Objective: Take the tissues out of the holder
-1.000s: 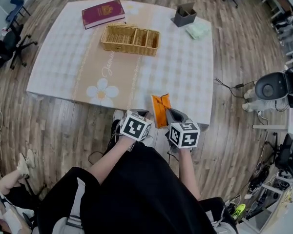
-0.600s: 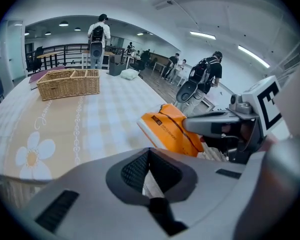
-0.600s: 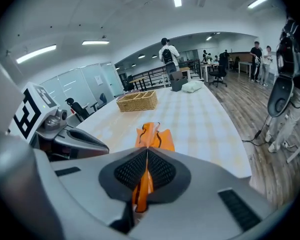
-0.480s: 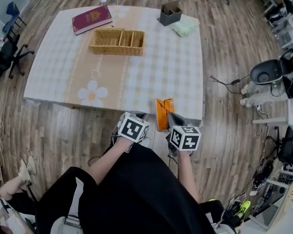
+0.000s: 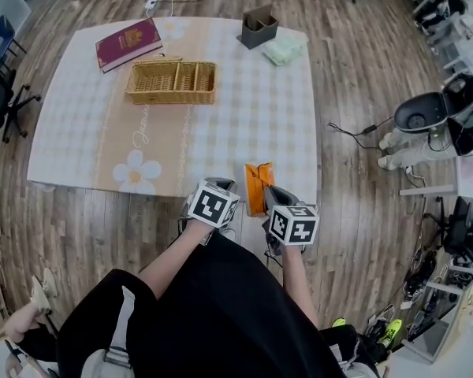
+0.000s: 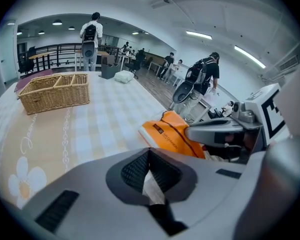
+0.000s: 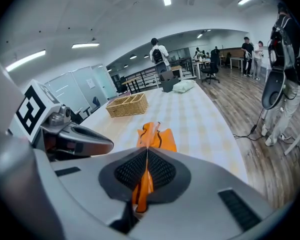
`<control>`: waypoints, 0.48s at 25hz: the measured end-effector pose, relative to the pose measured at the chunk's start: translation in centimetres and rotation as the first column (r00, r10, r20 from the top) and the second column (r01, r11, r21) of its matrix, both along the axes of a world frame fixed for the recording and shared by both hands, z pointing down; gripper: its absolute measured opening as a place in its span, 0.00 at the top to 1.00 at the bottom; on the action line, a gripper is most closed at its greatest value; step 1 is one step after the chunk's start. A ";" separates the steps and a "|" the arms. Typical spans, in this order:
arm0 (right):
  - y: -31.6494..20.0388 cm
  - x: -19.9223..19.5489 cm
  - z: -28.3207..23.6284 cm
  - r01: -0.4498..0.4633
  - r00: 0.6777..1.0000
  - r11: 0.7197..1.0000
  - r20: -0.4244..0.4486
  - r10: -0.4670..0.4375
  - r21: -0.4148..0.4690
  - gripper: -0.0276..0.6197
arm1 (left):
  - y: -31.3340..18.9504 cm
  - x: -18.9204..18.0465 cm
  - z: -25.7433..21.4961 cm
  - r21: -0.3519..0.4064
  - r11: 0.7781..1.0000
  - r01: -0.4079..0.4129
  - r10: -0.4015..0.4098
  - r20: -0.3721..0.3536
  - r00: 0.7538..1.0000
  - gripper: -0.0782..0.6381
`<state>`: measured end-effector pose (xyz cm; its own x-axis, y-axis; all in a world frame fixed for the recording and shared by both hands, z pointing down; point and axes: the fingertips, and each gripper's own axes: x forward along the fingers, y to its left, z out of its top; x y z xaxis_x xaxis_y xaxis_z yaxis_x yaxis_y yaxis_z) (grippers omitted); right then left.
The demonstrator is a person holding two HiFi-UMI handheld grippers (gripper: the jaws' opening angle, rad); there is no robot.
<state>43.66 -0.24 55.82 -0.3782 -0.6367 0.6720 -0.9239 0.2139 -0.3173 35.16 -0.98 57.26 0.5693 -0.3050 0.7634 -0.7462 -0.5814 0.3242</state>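
- My right gripper (image 7: 147,153) has its jaws clamped on an orange packet (image 7: 157,136). The right gripper view shows the packet's edge pinched between the pads and the rest sticking out past them.
- My left gripper (image 6: 149,153) has its jaws pressed together at the tips. Its own view shows a pale sliver in the gap behind them; I cannot tell what it is.
- The head view shows neither pair of jaws, only the marker cubes, side by side at the near edge of the table (image 5: 79,124).
- The tissues (image 5: 284,50), a pale green stack, lie on the cloth just beside the dark holder (image 5: 258,27), at the far right corner.
- The head view shows the red book (image 5: 128,43) beyond the wicker basket (image 5: 172,83).
- People standing past the table's far end appear in the gripper views alone.
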 end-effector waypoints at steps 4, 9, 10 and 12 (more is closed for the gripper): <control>-2.6 -1.3 -0.4 -0.011 1.000 1.000 -0.015 0.011 -0.003 0.93 | -3.0 -1.4 -0.8 0.010 1.000 -0.015 0.015 -0.003 1.000 0.89; -6.3 -1.1 -0.6 -0.025 0.999 0.999 -0.021 0.024 -0.026 0.93 | -6.7 -1.0 -1.0 -0.014 0.999 -0.033 0.033 -0.008 0.999 0.89; -6.7 -1.1 -0.5 -0.025 0.999 0.999 -0.023 0.025 -0.027 0.93 | -7.1 -0.9 -0.9 -0.017 0.999 -0.035 0.035 -0.013 0.999 0.89; -7.1 -1.4 -0.3 -0.025 0.999 0.999 -0.026 0.024 -0.028 0.93 | -7.3 -1.0 -0.7 -0.018 0.999 -0.038 0.038 -0.019 0.999 0.89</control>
<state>42.31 -7.33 55.55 -0.3450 -0.6263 0.6991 -0.9367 0.1826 -0.2987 34.15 -8.24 56.61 0.5947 -0.2690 0.7576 -0.7173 -0.6031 0.3490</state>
